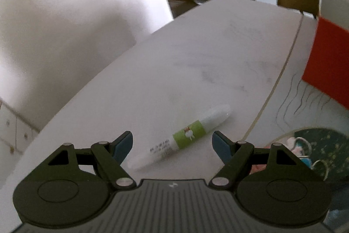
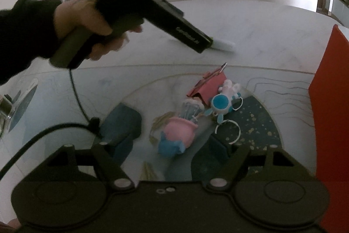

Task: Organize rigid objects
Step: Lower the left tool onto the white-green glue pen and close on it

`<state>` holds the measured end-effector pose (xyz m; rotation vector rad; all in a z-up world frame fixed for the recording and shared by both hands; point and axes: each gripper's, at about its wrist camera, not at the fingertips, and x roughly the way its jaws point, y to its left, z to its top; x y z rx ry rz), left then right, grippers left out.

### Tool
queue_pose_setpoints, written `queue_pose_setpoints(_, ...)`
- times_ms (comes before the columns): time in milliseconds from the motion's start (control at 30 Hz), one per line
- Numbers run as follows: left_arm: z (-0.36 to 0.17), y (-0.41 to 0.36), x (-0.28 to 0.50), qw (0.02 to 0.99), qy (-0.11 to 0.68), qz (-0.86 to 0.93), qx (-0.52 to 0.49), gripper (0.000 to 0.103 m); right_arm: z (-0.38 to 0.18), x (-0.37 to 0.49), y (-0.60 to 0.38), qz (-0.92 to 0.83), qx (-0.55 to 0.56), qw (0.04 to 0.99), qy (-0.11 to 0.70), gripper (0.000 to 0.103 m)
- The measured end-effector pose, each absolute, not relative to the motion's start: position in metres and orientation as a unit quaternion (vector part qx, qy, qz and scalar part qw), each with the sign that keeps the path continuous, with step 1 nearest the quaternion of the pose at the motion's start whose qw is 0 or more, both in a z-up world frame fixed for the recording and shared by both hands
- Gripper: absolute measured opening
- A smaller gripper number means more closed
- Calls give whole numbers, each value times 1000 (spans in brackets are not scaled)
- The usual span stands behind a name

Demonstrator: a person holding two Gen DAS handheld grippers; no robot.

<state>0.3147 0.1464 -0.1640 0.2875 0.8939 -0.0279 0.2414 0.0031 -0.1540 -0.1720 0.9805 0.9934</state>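
Both grippers stand with jaws apart and nothing clamped: the left gripper (image 1: 172,145) hangs low over the white table (image 1: 196,47) with a white tube with a green label (image 1: 181,137) lying flat between its blue pads (image 1: 123,146), not pressed by either. Over the dark speckled mat (image 2: 261,121), the right gripper (image 2: 168,145) frames a pink-and-blue toy (image 2: 176,138) without its pads touching it. Behind that toy lie a pink clip (image 2: 209,85), a blue-and-white figure (image 2: 222,102) and a white ring (image 2: 228,131), and a red box (image 2: 331,102) stands at the right edge.
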Motion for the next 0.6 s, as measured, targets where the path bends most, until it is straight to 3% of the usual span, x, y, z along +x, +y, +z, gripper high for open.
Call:
queue_pose_setpoints(400,-182,156,348,882,456,-55,107,80,-165,244,13,445,-86,768,453,70)
queue_pose_setpoints(600,-186,165,347,883,461,-61,57,79,-166,242,18,440,-93,774,446,60)
